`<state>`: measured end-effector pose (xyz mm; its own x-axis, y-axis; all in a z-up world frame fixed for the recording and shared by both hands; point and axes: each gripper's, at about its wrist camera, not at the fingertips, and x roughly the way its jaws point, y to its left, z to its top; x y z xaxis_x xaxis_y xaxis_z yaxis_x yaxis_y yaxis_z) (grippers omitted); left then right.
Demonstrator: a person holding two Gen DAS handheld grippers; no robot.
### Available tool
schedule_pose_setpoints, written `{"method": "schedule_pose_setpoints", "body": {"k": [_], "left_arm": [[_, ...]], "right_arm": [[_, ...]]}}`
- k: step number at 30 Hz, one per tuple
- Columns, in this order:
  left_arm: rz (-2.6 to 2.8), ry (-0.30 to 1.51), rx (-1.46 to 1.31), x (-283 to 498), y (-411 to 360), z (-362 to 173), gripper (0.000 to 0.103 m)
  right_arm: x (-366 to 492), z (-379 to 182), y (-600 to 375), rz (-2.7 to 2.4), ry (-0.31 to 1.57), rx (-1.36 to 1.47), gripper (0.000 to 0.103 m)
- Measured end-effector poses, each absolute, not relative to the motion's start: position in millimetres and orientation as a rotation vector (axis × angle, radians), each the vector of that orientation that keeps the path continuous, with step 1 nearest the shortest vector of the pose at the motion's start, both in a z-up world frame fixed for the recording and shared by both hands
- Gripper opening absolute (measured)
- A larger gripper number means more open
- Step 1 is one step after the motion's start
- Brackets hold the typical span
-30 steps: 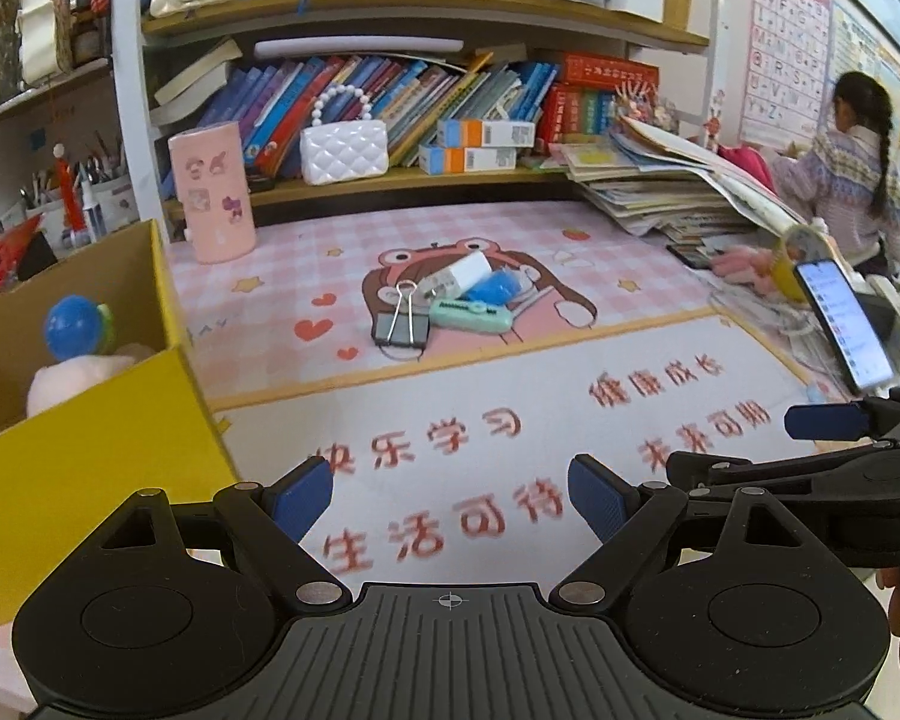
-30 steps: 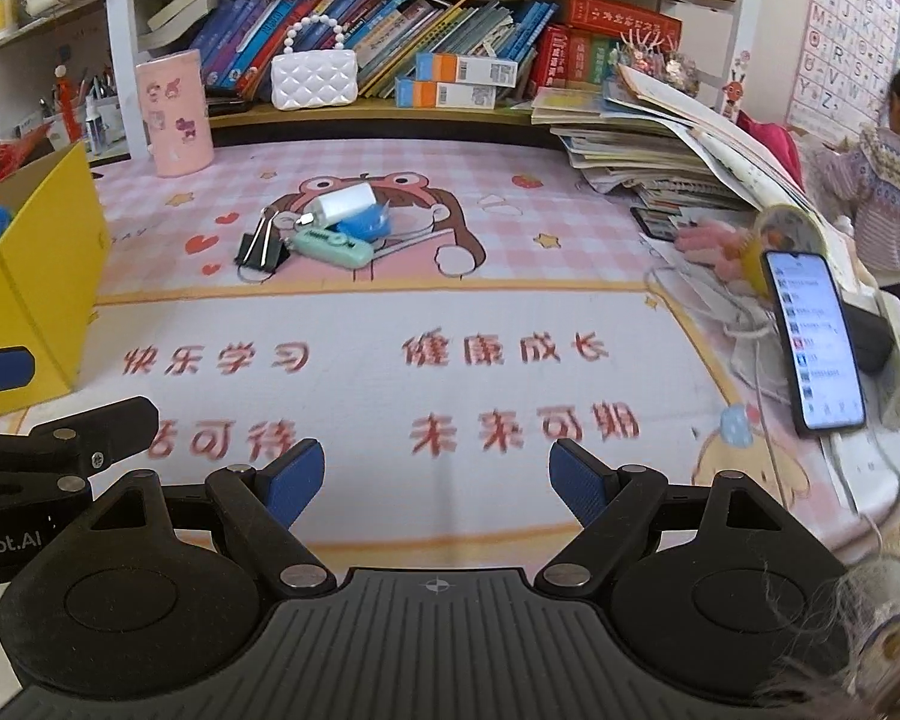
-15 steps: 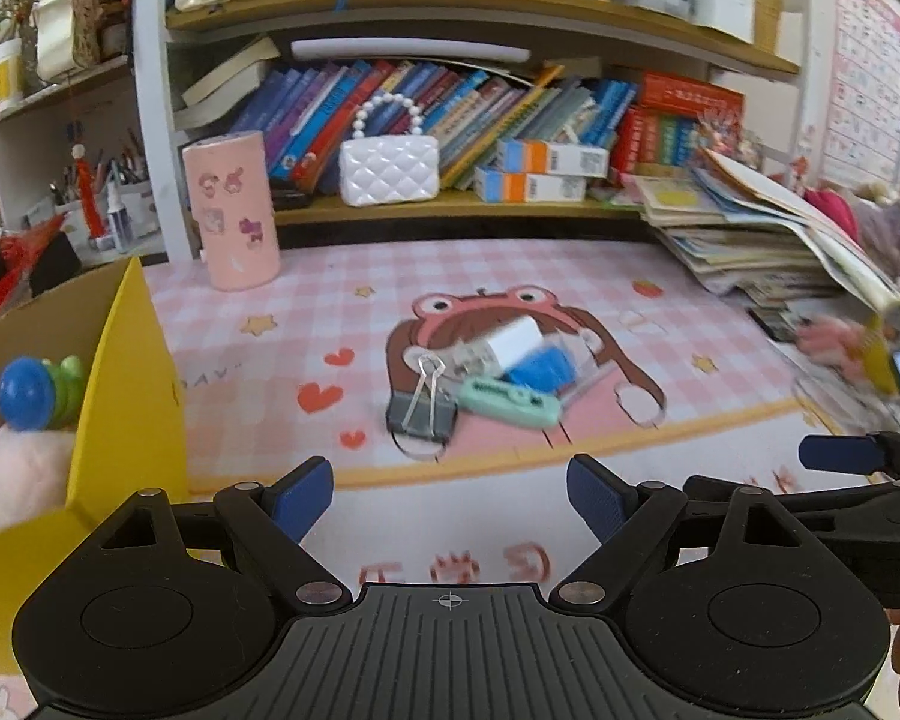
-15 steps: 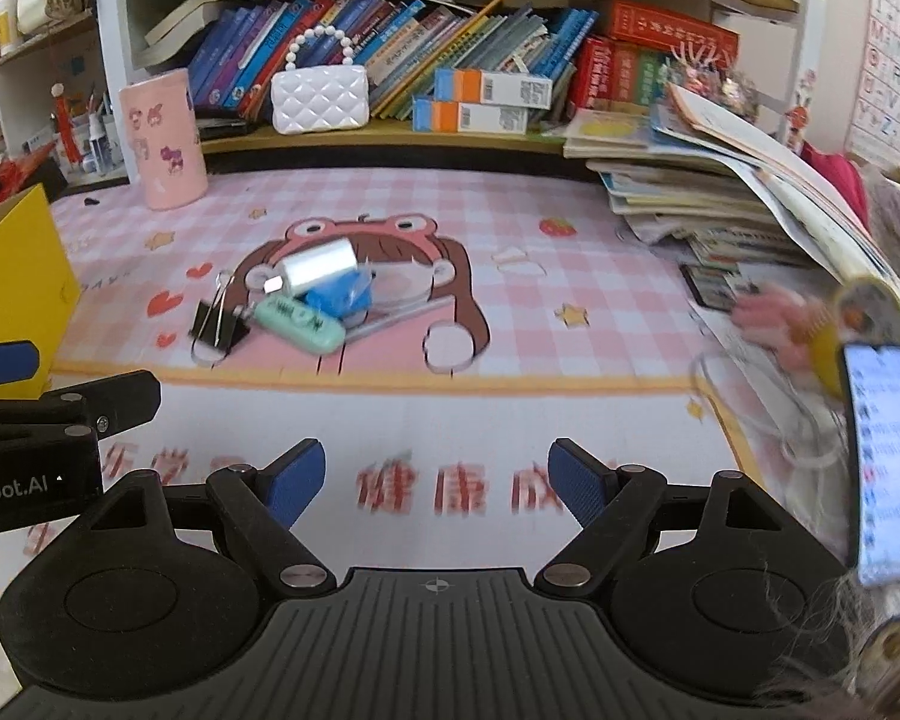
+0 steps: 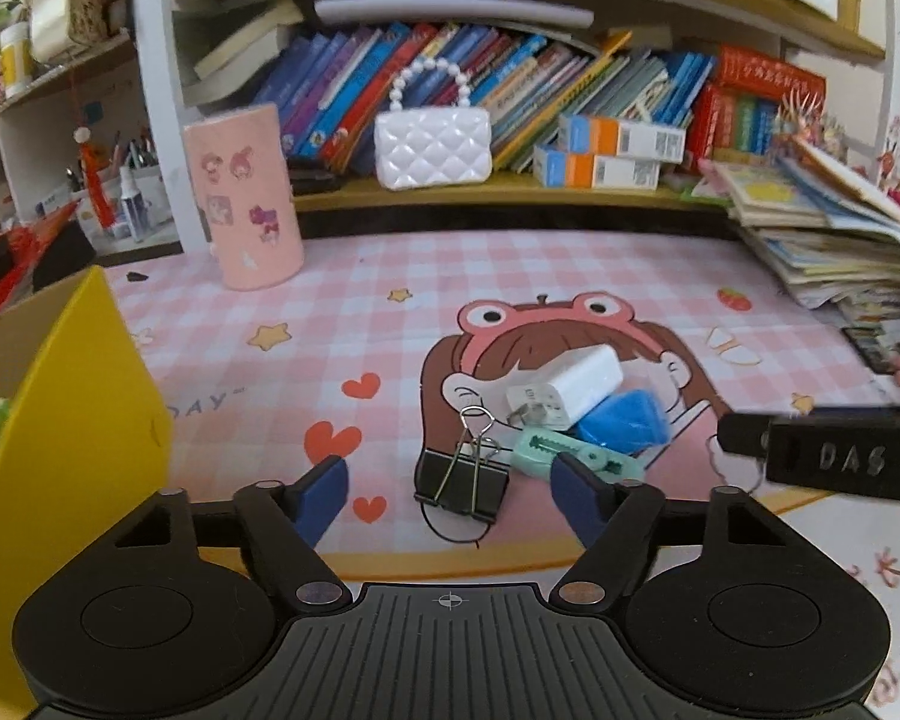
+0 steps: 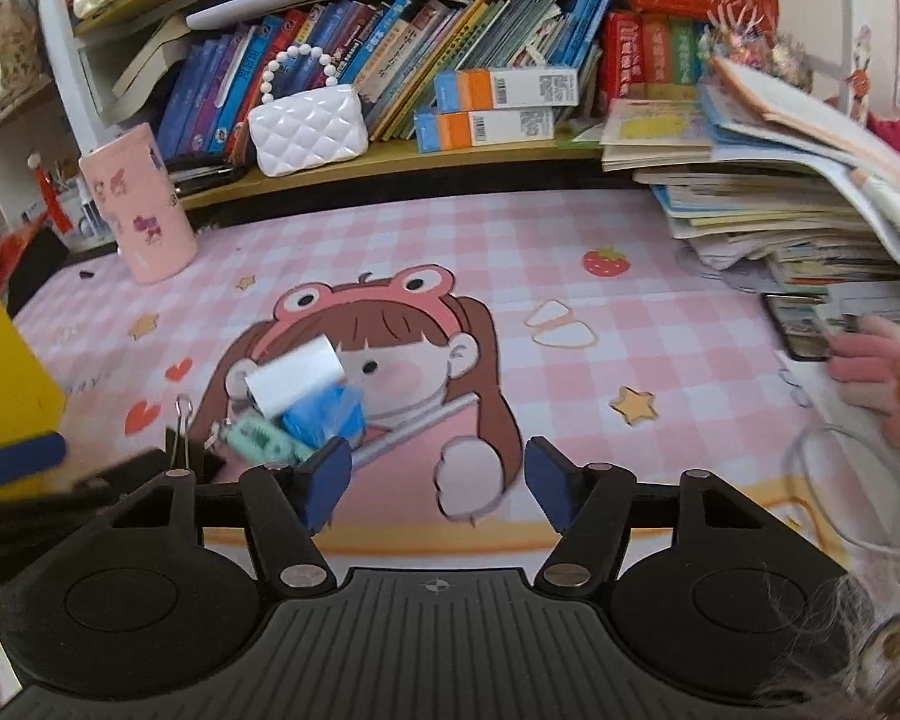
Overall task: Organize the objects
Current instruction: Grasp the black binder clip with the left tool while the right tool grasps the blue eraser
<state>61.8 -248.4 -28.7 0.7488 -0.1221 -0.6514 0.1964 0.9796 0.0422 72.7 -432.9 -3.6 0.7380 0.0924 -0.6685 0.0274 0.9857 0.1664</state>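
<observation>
A small pile lies on the pink desk mat (image 5: 342,324): a black binder clip (image 5: 462,480), a mint green correction tape (image 5: 576,456), a white charger plug (image 5: 564,387) and a blue packet (image 5: 627,423). My left gripper (image 5: 450,486) is open, its fingers on either side of the clip, just short of it. My right gripper (image 6: 438,477) is open and empty, to the right of the pile; the charger (image 6: 297,378), blue packet (image 6: 324,414) and green tape (image 6: 264,438) show at its left finger.
A yellow cardboard box (image 5: 60,444) stands at the left with toys inside. A pink cylinder holder (image 5: 243,198) and a white pearl-handled bag (image 5: 432,147) stand at the back by the bookshelf. A stack of books and papers (image 6: 780,210) fills the right side.
Both grippers have moved forward across the mat toward the pile. The binder clip now lies between my left fingers. Both stay open.
</observation>
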Motion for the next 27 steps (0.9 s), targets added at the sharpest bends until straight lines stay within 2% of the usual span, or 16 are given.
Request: {"method": "schedule_pose_setpoints", "body": {"k": [3,8,12,15,20,27], "left_arm": [[-0.130,0.762,0.132,79,-252,-42,0.060],[-0.142,0.783,0.125,92,-256,-52,0.058],[-0.172,0.809,0.138,96,-259,-60,0.040],[-0.173,0.799,0.107,95,-257,-60,0.039],[-0.173,0.783,0.060,90,-250,-51,0.039],[-0.175,0.748,0.015,69,-239,-31,0.039]], "right_arm": [[86,-4,-430,0.069,0.744,0.178,0.059],[104,-9,-419,0.129,0.768,0.177,0.059],[116,-17,-411,0.160,0.799,0.176,0.058],[124,-23,-407,0.178,0.818,0.185,0.053],[136,-32,-410,0.217,0.855,0.262,0.033],[124,-23,-412,0.204,0.834,0.267,0.027]]}}
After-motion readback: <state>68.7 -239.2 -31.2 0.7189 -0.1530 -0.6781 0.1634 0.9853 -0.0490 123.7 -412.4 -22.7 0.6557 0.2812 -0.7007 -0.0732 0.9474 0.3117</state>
